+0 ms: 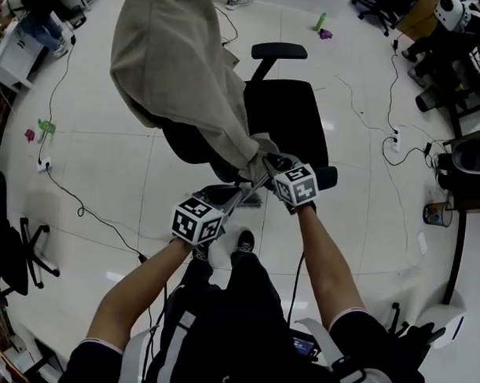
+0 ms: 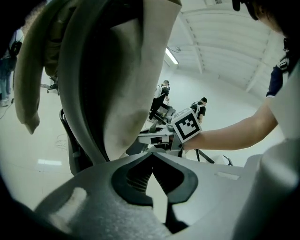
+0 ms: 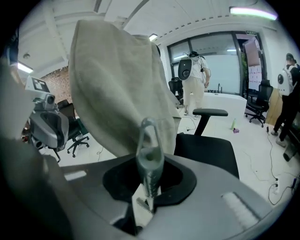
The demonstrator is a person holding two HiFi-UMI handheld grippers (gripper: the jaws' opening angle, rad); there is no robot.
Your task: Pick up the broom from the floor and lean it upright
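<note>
My right gripper [image 3: 150, 185] clamped the broom [image 3: 149, 140] by its looped handle end, probably to lean it against the office chair [image 3: 206, 145]; my left gripper [image 2: 151, 161] was closed and empty.

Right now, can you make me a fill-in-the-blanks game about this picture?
The right gripper is shut on the handle of the ____.
The beige coat hangs over the black ____.
The left gripper holds ____.
Missing words: broom; chair; nothing.
</note>
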